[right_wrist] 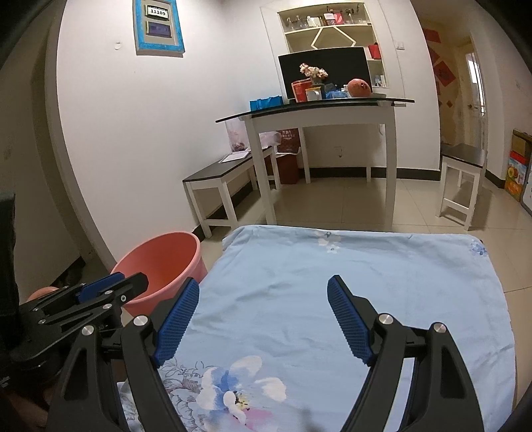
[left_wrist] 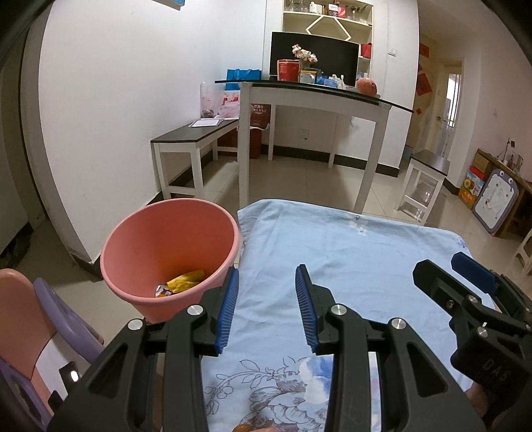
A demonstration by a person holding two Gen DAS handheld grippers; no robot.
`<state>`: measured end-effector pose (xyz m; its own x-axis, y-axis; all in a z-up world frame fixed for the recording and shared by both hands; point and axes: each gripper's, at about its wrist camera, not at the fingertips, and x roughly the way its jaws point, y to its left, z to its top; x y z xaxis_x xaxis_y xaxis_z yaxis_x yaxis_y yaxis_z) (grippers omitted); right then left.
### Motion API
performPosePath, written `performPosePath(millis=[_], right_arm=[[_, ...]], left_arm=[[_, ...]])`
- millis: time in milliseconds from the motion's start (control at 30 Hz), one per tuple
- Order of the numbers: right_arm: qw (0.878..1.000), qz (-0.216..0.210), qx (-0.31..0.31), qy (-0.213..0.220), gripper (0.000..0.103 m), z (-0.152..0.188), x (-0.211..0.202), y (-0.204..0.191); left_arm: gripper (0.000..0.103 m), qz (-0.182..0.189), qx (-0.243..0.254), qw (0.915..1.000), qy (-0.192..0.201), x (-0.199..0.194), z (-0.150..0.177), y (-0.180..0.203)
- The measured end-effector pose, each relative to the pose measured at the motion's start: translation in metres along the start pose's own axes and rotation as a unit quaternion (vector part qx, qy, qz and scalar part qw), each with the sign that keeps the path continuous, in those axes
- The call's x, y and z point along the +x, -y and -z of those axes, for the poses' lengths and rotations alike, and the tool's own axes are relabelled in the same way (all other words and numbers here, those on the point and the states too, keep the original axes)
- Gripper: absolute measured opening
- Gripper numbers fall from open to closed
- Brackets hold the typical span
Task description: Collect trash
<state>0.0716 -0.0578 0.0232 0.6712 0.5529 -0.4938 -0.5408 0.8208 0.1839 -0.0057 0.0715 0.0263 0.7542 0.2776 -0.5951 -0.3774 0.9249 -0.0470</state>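
Both grippers are shown poised side by side above a pale blue floral cloth (right_wrist: pixel 332 299). The left gripper (left_wrist: pixel 267 307) is held with its jaws parted and nothing between the blue pads; the right gripper (right_wrist: pixel 262 322) is spread wider, likewise empty. The trash already collected, a yellow wrapper (left_wrist: pixel 186 280) and some smaller crumpled scraps (left_wrist: pixel 163 290), lies at the bottom of the pink bin (left_wrist: pixel 133 239), which stands just beside the cloth's left edge. No loose litter can be made out on the cloth in either view, so collection is judged to be at or near its end (though the near strip beneath the grippers is hidden).

If a further piece is to be taken, the cloth should be scanned first, the pads lowered either side of the piece rather than onto the fabric (soft cloth is likely to be pinched along with it), and the release made well inside the bin's rim.

The cloth covers a low flat surface. Beyond it a tiled floor (right_wrist: pixel 349 206), a white table with a dark top (right_wrist: pixel 319 109) bearing clutter, a low bench (right_wrist: pixel 226 172), a stool (right_wrist: pixel 462 166) and a recessed wall shelf (right_wrist: pixel 326 30) are seen.
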Motion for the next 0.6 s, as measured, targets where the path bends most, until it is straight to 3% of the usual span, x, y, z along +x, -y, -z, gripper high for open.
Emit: performPosePath(millis=[600], right_arm=[[1.000, 0.006, 0.002, 0.001, 0.078, 0.0009, -0.0066, 0.0007]], left_arm=[[0.036, 0.002, 0.001, 1.0000, 0.000, -0.0014, 0.0020, 0.0037]])
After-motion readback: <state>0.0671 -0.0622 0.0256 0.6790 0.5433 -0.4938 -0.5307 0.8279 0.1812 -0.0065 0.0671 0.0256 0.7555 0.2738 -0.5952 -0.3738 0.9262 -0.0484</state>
